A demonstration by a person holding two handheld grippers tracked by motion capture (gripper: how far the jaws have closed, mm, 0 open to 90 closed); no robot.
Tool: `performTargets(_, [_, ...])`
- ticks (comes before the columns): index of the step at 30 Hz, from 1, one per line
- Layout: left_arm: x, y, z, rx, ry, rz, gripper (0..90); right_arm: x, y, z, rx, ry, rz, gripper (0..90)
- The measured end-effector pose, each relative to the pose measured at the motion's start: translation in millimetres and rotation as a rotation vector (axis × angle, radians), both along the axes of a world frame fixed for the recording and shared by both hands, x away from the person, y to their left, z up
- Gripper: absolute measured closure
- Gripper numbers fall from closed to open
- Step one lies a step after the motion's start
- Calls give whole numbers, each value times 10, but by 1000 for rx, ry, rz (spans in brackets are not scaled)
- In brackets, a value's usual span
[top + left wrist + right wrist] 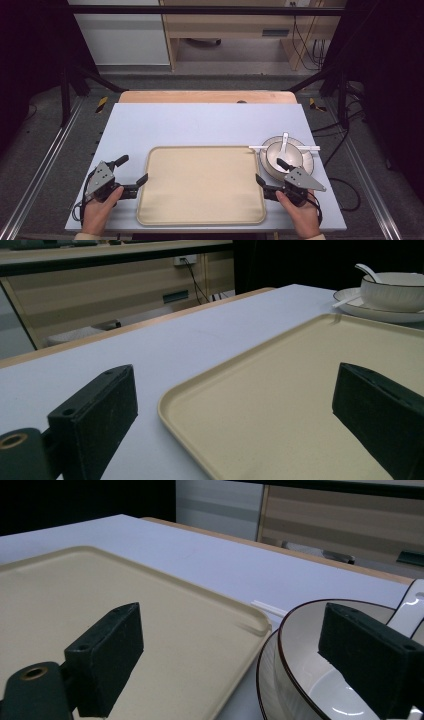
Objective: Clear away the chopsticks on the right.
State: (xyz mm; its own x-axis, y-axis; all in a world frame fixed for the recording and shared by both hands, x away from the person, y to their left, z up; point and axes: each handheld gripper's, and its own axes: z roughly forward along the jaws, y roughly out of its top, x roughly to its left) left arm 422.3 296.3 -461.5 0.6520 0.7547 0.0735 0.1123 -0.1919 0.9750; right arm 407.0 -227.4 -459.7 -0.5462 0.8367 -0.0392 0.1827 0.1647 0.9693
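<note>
The left gripper (pixel 131 174) is held by the person's left hand (pixel 100 212) at the near left of the table (pixel 200 122), and its two black jaws are spread wide with nothing between them; one jaw is seen above the bare table top and the other above the near left edge of the tray (pixel 200 185). In the left gripper view the same spread is shown, with the tray's rounded corner (pixel 170 405) lying between the jaws and below them. The right gripper (pixel 270 175) is held by the right hand (pixel 302 215) at the near right, and its jaws are likewise parted and empty; one jaw is placed over the right edge of the tray and the other over the bowl (pixel 284 156). In the right gripper view the bowl's dark-lined rim (pixel 300 630) is seen just under the farther jaw, though whether it is touched cannot be told. The beige tray is set flat in the near middle of the table, between the two grippers, and nothing is carried on it. The bowl is stood on a plate (pixel 310 160) just beside the tray's right edge, and a white spoon (pixel 284 142) is rested in the bowl with its handle pointing away from the person. A pair of white chopsticks (pixel 260 147) is laid across the far rim of the plate.
</note>
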Motion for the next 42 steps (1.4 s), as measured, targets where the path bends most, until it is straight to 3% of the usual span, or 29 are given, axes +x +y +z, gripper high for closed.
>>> performTargets(7, [-5, 0, 2, 4, 1, -1, 42, -27, 23, 39, -35, 7, -12, 130])
performTargets(11, [-36, 31, -3, 10, 16, 3, 42, -54, 6, 189, -117, 12, -65, 133])
performTargets(12, [-46, 45, -3, 10, 20, 2, 42, -42, -92, 312, -130, 27, -100, 158])
performTargets(13, [-46, 45, -3, 10, 20, 2, 43, -42, -92, 312, -130, 27, -100, 158])
performTargets(15, [-50, 56, 6, 0, 18, 11, 45, -21, -313, 513, -189, 20, -142, 170])
performTargets(17, [-49, 66, 17, -13, 17, 23, 46, 6, -405, 571, -214, 24, -169, 183])
performTargets(18, [-45, 64, 21, -21, 18, 28, 49, 107, -613, 650, -245, 63, -233, 233])
performTargets(19, [-45, 64, 21, -21, 18, 28, 50, 107, -613, 650, -245, 63, -233, 233])
performTargets(20, [-45, 58, 20, -18, 20, 28, 53, 270, -839, 664, -243, 112, -278, 301])
performTargets(21, [-44, 48, 17, -18, 22, 27, 53, 270, -839, 664, -243, 112, -278, 301])
performTargets(22, [-43, 35, 16, -17, 22, 24, 59, 369, -942, 640, -245, 137, -292, 347])
performTargets(23, [-44, 19, 15, -15, 24, 21, 61, 471, -1033, 598, -250, 163, -303, 401])
performTargets(24, [-46, -13, 20, -9, 21, 16, 67, 676, -1184, 495, -230, 224, -310, 504])
performTargets(26, [-50, -42, 22, -1, 19, 9, 73, 864, -1293, 403, -229, 266, -310, 612])
performTargets(27, [-50, -42, 22, -1, 19, 9, 75, 864, -1293, 403, -229, 266, -310, 612])
performTargets(28, [-53, -66, 16, 8, 21, 1, 76, 1023, -1379, 337, -230, 298, -319, 715])
performTargets(29, [-53, -66, 16, 8, 21, 1, 76, 1023, -1379, 337, -230, 298, -319, 715])
performTargets(32, [-50, -84, -1, 10, 26, -3, 76, 1241, -1427, 259, -251, 364, -306, 856])
performTargets(35, [-49, -78, -8, 14, 33, -1, 76, 1322, -1428, 231, -261, 399, -302, 888])
performTargets(36, [-49, -71, -9, 12, 34, 4, 76, 1377, -1424, 204, -263, 435, -303, 900])
performTargets(39, [-52, -62, -7, 7, 33, 9, 76, 1403, -1423, 188, -269, 446, -302, 900])
performTargets(42, [-47, -47, -19, 5, 42, 17, 74, 1401, -1439, 170, -305, 465, -297, 900])
